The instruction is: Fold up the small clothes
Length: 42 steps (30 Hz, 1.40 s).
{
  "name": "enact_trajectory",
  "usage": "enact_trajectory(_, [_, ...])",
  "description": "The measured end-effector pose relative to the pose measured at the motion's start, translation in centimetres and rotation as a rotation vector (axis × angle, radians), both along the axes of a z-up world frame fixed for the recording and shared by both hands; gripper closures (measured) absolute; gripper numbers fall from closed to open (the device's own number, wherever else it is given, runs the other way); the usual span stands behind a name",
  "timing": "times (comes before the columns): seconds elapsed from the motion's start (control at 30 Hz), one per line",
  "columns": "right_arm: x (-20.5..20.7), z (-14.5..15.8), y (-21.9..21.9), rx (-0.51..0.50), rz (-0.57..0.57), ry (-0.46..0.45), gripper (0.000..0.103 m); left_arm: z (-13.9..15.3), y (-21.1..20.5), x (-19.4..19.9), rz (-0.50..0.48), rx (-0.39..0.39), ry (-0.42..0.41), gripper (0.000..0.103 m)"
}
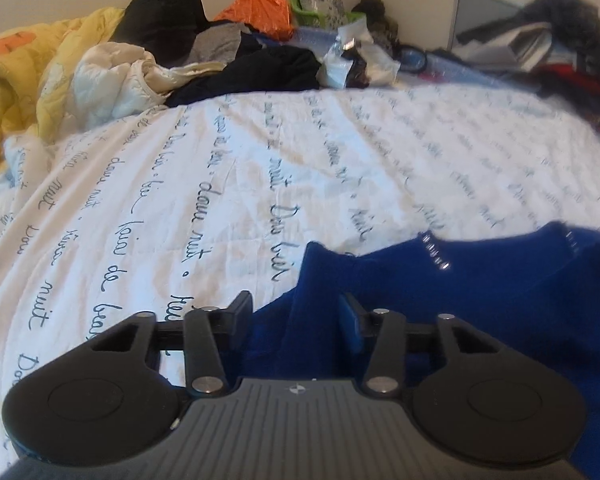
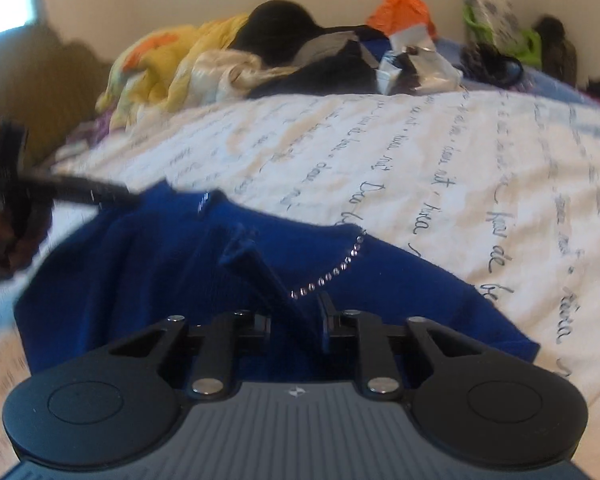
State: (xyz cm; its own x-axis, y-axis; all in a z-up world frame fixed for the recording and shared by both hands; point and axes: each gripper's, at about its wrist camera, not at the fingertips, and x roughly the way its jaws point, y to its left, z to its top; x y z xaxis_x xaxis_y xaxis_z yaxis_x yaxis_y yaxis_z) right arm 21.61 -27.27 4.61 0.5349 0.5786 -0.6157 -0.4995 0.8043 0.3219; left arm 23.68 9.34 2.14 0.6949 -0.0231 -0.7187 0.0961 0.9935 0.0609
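Left claw (image 1: pixel 294 312) apart over blue garment (image 1: pixel 440 300), right claw (image 2: pixel 294 316) apart, low above it.

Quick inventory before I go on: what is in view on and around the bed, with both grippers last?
blue garment: one, royal blue with a row of shiny studs, near edge of the bed.
bedsheet: one, white with dark script, covering the bed.
quilt: one, yellow and orange, far left.
dark clothes: a pile, black and grey, far side.
orange bag: one, by the wall.
left gripper: fabric lies between its fingers; grip unclear.
right gripper: a fold of the garment runs between its fingers; grip unclear.
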Motion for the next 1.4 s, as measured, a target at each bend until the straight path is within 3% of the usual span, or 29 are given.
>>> enact_trajectory(0.07, [0.3,-0.3,-0.4,0.025,-0.024,0.019,0.096,-0.3,0.0,0.1,-0.018,-0.018,0.001,0.069])
enact_trajectory(0.1, [0.4,-0.4,-0.6,0.043,-0.032,0.030,0.096,-0.1,-0.1,-0.1,-0.031,-0.038,-0.003,0.095])
enact_trajectory(0.3, [0.5,1.3,-4.6,0.203,-0.149,0.016,0.098,2.7,-0.2,-2.5,0.040,-0.034,-0.189,0.096])
enact_trajectory(0.37, [1.3,1.6,-5.6,0.202,-0.184,0.014,0.098,2.8,-0.2,-2.0,0.045,-0.029,-0.185,0.096])
enact_trajectory(0.5, [3.9,-1.2,-4.7,0.114,-0.202,0.075,0.098,-0.7,-1.8,0.2,0.065,0.083,-0.112,0.096])
enact_trajectory(0.57, [4.6,-2.8,-3.5,0.053,-0.209,0.064,0.099,-1.5,-2.2,0.1,0.078,0.107,-0.125,0.096])
enact_trajectory(0.6, [4.6,-3.0,-3.4,0.070,-0.226,0.051,0.098,-1.4,-2.4,-0.1,0.077,0.115,-0.126,0.096])
enact_trajectory(0.77, [3.6,0.5,-4.2,0.154,-0.241,-0.034,0.098,-2.1,-3.5,-1.6,0.007,0.236,-0.162,0.095])
enact_trajectory(0.87, [4.7,2.3,-4.8,0.133,-0.262,-0.066,0.098,-2.4,-4.0,-1.6,0.018,0.256,-0.178,0.096])
enact_trajectory(0.97, [6.4,1.5,-4.9,0.104,-0.267,-0.006,0.098,-2.6,-4.4,-1.6,0.019,0.284,-0.184,0.096])
enact_trajectory(1.07, [7.2,-1.9,-3.7,-0.006,-0.270,0.078,0.097,-2.5,-3.9,-1.4,0.035,0.256,-0.179,0.095])
enact_trajectory(1.13, [6.5,-2.9,-4.3,0.053,-0.308,0.081,0.095,-2.1,-3.6,-1.4,0.059,0.248,-0.174,0.083])
enact_trajectory(1.2, [5.9,-2.4,-4.9,0.080,-0.364,0.118,0.089,-0.8,-3.0,-1.9,0.101,0.186,-0.171,0.079])
enact_trajectory(1.27, [4.1,-0.6,-5.1,0.052,-0.442,0.061,0.066,1.0,-2.7,-3.0,0.110,0.064,-0.219,0.074])
enact_trajectory(1.33, [1.6,1.6,-4.1,0.042,-0.441,-0.083,0.064,2.1,-4.2,-3.5,0.050,0.010,-0.258,0.044])
enact_trajectory(1.4, [0.4,2.7,-1.5,0.016,-0.316,-0.148,0.061,1.5,-6.7,-2.6,-0.023,0.052,-0.228,0.033])
